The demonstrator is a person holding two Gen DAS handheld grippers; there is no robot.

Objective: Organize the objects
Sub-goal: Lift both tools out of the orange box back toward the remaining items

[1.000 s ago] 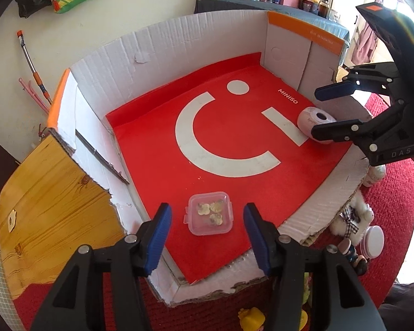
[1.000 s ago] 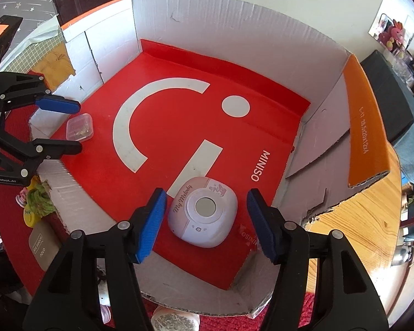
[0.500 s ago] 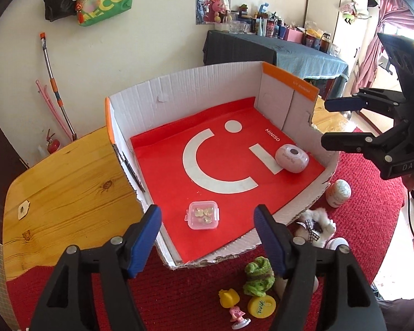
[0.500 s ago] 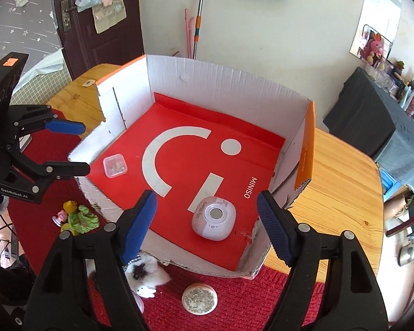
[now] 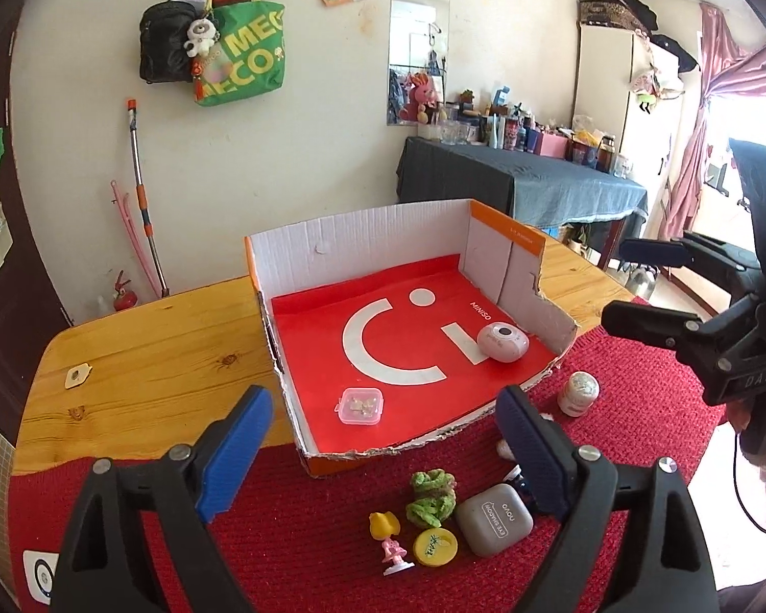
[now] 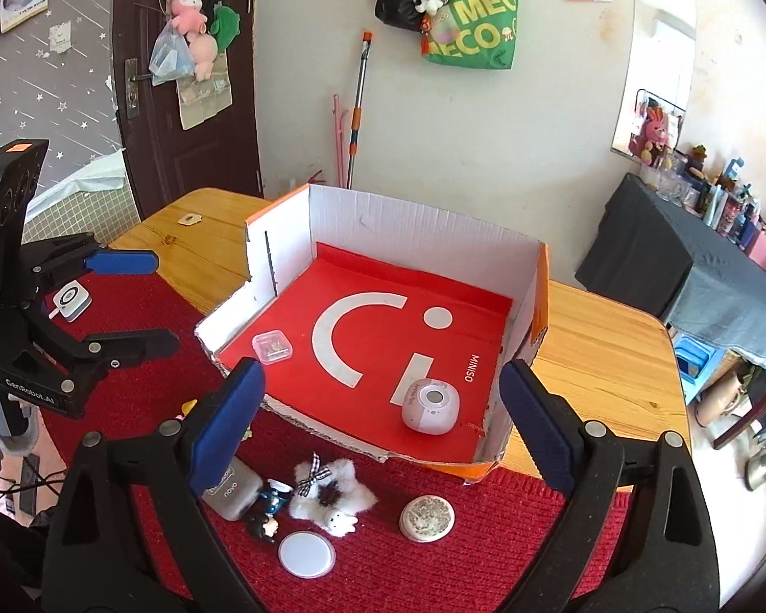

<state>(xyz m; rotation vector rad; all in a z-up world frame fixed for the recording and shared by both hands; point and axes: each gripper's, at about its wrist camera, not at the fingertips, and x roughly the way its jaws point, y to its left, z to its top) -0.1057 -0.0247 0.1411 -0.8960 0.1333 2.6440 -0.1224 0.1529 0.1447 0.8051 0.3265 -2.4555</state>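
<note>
An open cardboard box with a red floor (image 5: 332,316) (image 6: 373,276) stands on the table. Inside lie a small clear plastic case (image 5: 361,405) (image 6: 272,346) and a pink round device (image 5: 502,341) (image 6: 431,404). My left gripper (image 5: 383,454) is open and empty, held high in front of the box. My right gripper (image 6: 378,424) is open and empty, also high in front of it. Loose on the red cloth in front lie a green scrunchie (image 5: 430,496), a grey eyeshadow case (image 5: 494,518) (image 6: 230,490), a yellow-haired figurine (image 5: 390,541), a yellow disc (image 5: 435,546), a white plush (image 6: 332,493), a white round lid (image 6: 306,554) and a glittery jar (image 5: 578,392) (image 6: 427,517).
The box sits on a wooden table (image 5: 153,352) partly covered by a red knitted cloth (image 5: 332,536). A small white square device (image 6: 71,300) lies on the cloth at the left. A dark-draped side table (image 5: 516,179) with bottles stands behind. A mop (image 5: 140,194) leans on the wall.
Both grippers have pulled up and back from the box, open and empty. The clear case and pink device stay inside the box. The loose items in front have come into view.
</note>
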